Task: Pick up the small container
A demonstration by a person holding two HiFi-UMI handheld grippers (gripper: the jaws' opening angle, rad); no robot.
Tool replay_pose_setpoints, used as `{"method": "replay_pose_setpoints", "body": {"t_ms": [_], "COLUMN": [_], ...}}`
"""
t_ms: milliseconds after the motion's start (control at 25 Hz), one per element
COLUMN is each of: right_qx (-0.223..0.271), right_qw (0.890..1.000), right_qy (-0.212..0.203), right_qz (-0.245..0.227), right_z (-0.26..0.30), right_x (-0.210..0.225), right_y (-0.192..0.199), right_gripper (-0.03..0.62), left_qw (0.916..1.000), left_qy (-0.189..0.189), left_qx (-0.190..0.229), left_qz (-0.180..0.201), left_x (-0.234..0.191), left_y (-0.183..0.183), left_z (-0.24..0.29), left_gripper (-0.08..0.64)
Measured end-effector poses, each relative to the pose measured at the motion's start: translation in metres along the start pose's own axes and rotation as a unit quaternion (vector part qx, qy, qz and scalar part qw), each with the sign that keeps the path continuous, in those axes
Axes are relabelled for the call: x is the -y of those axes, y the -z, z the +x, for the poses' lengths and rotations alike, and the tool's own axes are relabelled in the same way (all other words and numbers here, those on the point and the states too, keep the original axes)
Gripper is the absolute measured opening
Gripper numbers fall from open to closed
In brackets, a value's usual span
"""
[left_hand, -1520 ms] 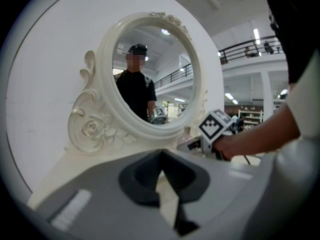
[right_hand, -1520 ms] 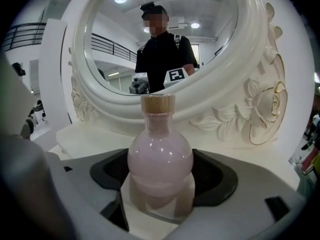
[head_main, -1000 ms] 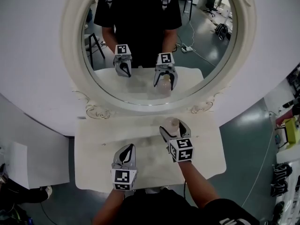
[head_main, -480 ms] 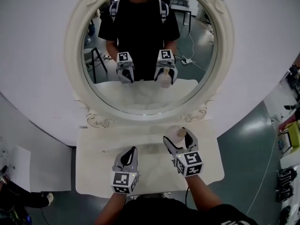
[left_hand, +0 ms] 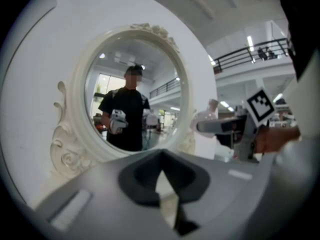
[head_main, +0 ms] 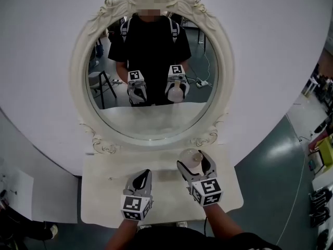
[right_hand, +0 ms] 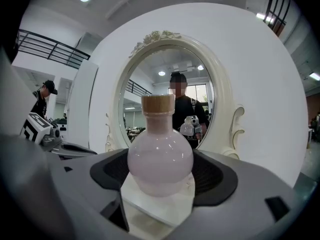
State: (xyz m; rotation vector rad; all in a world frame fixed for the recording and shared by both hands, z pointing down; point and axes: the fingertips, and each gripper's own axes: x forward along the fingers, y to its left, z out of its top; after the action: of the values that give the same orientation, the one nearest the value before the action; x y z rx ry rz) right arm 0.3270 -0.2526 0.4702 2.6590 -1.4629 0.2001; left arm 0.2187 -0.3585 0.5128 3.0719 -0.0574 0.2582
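The small container (head_main: 189,158) is a round pale-pink bottle with a wooden stopper. My right gripper (head_main: 194,161) is shut on its belly over the right part of the cream vanity table (head_main: 104,191). The right gripper view shows the bottle (right_hand: 160,156) upright between the dark pads (right_hand: 212,176), with the tabletop below it. My left gripper (head_main: 141,177) is over the table's front middle, shut and holding nothing. Its jaws (left_hand: 162,179) meet with only a thin gap. From there the bottle (left_hand: 206,125) shows at the right.
An oval mirror in an ornate cream frame (head_main: 78,87) stands at the back of the table and reflects the person and both grippers. A white curved wall (head_main: 41,46) lies behind it. Grey floor (head_main: 276,165) drops away at the right, and a white box (head_main: 15,189) stands at the left.
The head view has tilted up, showing more of the mirror. The right gripper keeps the bottle, whose reflection now sits higher than the reflected table edge. The left gripper has hardly moved.
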Motion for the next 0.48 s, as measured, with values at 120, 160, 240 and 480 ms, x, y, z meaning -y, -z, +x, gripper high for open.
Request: {"method": "replay_pose_setpoints", "body": {"t_ms": [120,160,240,480], "right_qx": [0.009,0.010,0.012,0.007], "right_qw": [1.000,1.000,1.000,1.000], "right_qy": [-0.002,-0.003,-0.003,-0.001], "right_qz": [-0.005,-0.007,-0.011,-0.017], "right_z": [-0.005,-0.006,-0.009,-0.014], "right_x": [0.000,0.000,0.000,0.002], "right_y": [-0.007,-0.008,-0.010,-0.009], "right_gripper": [0.348,0.348,0.348,0.348], "left_qw": [1.0000,0.9999,0.9999,0.9999], "left_qy": [-0.001,-0.002,-0.004,-0.010], "left_qx": [0.008,0.009,0.010,0.011], "left_qz": [0.005,0.005,0.007,0.007], "left_x": [0.006,0.007,0.008,0.012], "left_y": [-0.008,-0.009,-0.011,-0.012], "left_z": [0.000,-0.001,-0.003,-0.006], "left_gripper": [0.008,0.008,0.008,0.008]}}
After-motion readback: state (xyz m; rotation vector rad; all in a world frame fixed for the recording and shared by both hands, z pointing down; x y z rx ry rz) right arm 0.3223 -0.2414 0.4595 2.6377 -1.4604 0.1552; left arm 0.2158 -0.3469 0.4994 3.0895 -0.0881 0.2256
